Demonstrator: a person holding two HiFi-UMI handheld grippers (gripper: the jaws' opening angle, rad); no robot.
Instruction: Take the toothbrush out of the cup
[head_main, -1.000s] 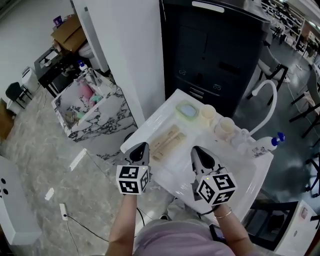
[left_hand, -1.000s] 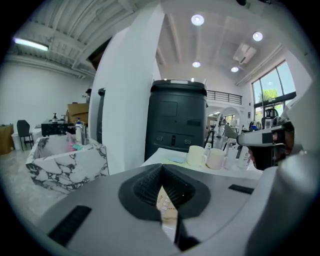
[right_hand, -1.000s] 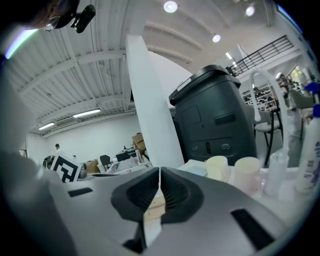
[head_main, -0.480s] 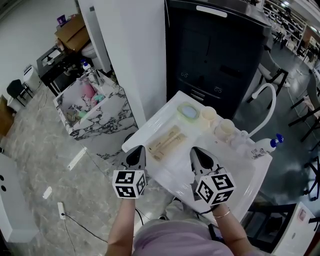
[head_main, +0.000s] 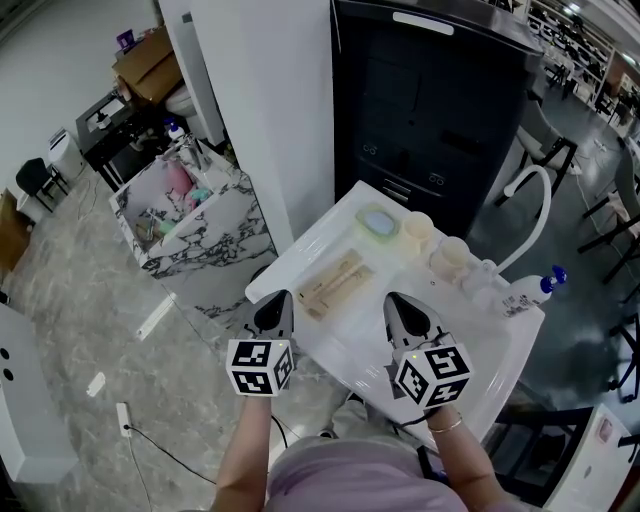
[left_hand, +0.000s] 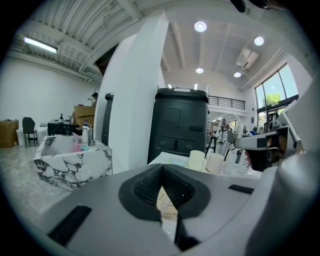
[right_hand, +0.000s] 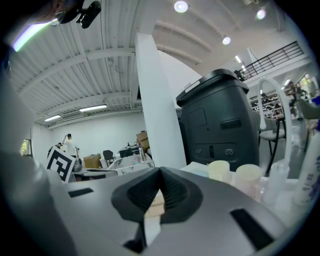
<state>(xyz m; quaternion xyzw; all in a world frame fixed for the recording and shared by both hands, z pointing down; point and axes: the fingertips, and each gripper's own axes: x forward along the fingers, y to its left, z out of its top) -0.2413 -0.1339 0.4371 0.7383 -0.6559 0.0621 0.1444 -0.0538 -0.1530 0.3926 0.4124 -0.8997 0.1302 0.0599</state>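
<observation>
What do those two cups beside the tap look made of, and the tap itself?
Left cup and right cup: pale cream, opaque, matte with no glare; likely plastic, possibly ceramic. Tap: smooth glossy white arch, probably coated metal or plastic; cannot tell which.

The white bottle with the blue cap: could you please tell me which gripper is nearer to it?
Right. The right gripper is over the white counter, left of the white bottle with the blue cap; the left gripper is at the counter's left edge, farther off.
</observation>
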